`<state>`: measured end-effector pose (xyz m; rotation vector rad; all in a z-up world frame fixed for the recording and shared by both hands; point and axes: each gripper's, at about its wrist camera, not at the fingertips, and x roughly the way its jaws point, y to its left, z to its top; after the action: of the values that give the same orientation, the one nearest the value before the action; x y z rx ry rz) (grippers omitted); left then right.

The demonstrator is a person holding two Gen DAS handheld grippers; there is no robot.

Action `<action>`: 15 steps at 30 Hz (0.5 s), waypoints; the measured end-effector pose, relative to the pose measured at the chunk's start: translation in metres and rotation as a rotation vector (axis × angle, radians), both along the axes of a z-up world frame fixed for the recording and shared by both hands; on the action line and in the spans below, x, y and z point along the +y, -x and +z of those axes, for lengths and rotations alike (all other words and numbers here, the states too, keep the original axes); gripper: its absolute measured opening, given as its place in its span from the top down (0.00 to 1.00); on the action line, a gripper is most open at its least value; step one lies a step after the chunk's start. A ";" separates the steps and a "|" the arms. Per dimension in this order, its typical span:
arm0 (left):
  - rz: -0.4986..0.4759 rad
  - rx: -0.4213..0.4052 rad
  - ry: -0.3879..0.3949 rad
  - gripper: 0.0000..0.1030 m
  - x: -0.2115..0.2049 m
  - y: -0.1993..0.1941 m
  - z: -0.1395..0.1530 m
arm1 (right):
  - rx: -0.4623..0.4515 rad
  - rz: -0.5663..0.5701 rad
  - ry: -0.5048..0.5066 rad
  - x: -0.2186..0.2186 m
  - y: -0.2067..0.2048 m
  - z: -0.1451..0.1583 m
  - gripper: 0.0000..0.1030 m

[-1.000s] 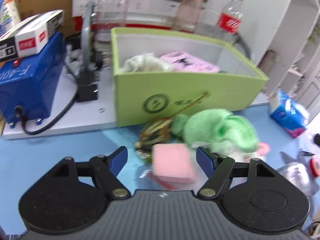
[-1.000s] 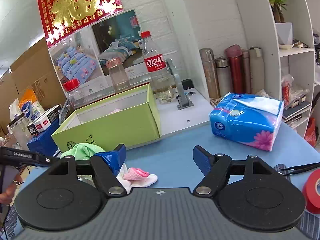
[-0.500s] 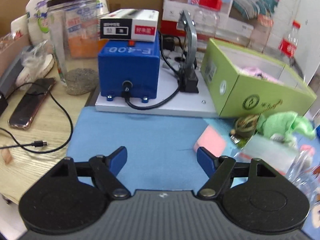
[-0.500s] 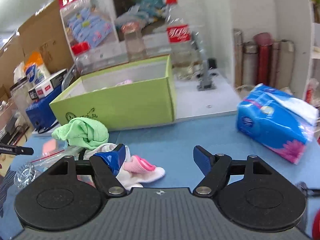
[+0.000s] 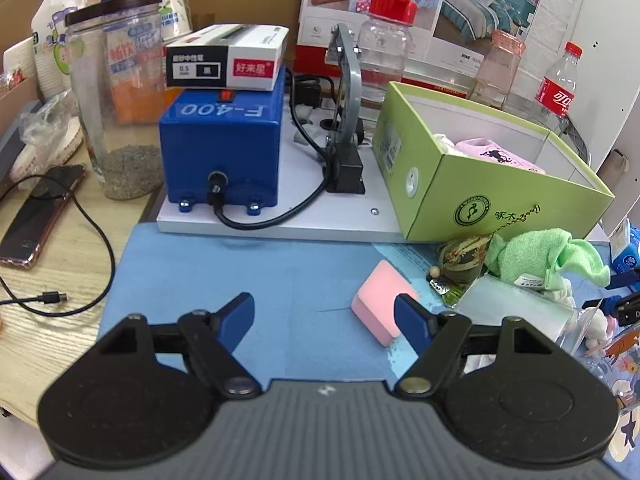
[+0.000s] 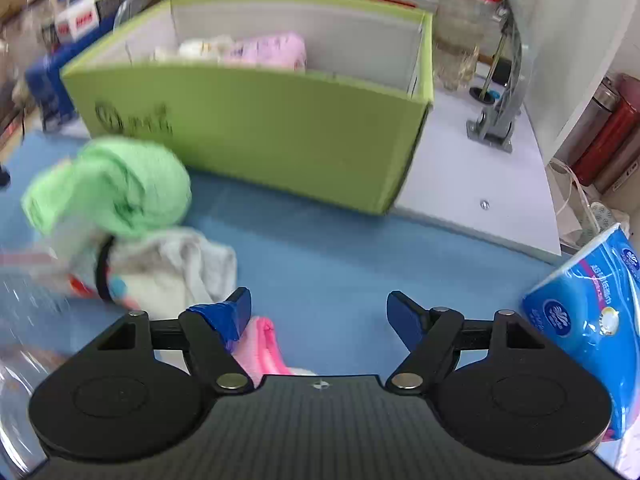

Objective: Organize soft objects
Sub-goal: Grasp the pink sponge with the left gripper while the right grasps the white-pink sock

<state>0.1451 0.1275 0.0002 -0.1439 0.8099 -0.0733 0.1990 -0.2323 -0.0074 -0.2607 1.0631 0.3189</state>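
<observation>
The person is working through a pick-and-drop round: some soft pieces are already lying in the green box [image 6: 256, 136], while the green towel [image 6: 116, 192], white sock [image 6: 176, 268], pink sock [image 6: 260, 344] and pink sponge [image 5: 382, 300] are waiting on the blue tabletop [image 5: 240, 272]. The right gripper [image 6: 318, 316], jaws wide and empty, is hanging just right of the pink sock; next it seems to need shifting left to straddle it. The left gripper [image 5: 324, 312] is also gaping empty, the sponge just beside its right jaw.
</observation>
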 end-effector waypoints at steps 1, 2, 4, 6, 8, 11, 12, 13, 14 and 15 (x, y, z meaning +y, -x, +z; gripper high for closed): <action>0.001 -0.001 0.002 0.26 0.000 0.000 0.000 | -0.005 0.001 0.008 -0.005 0.004 0.001 0.41; 0.003 -0.002 0.002 0.26 0.001 0.001 0.000 | -0.004 0.002 0.018 -0.009 0.009 0.002 0.41; 0.003 -0.002 0.001 0.26 0.002 0.002 0.001 | -0.014 0.005 0.066 -0.020 0.022 0.003 0.40; 0.002 0.000 -0.003 0.26 0.003 0.004 0.000 | -0.027 0.005 0.101 -0.030 0.040 0.004 0.40; 0.007 0.002 -0.005 0.26 0.004 0.006 -0.001 | -0.037 -0.003 0.128 -0.041 0.058 0.007 0.40; 0.003 0.006 -0.004 0.26 0.005 0.008 -0.003 | -0.114 -0.054 0.187 -0.061 0.091 0.015 0.40; 0.004 0.005 -0.002 0.26 0.005 0.010 -0.003 | -0.158 -0.073 0.181 -0.065 0.103 0.021 0.40; 0.005 0.005 -0.003 0.26 0.006 0.011 -0.004 | -0.199 -0.088 0.149 -0.071 0.115 0.028 0.40; 0.007 0.006 -0.004 0.26 0.006 0.013 -0.004 | -0.233 -0.097 0.101 -0.075 0.127 0.035 0.40; 0.007 0.006 -0.005 0.26 0.006 0.014 -0.004 | -0.257 -0.091 0.054 -0.078 0.139 0.040 0.40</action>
<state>0.1306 0.1336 -0.0037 -0.1424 0.8154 -0.0642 0.0603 -0.3099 0.0322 -0.2924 0.8273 0.1694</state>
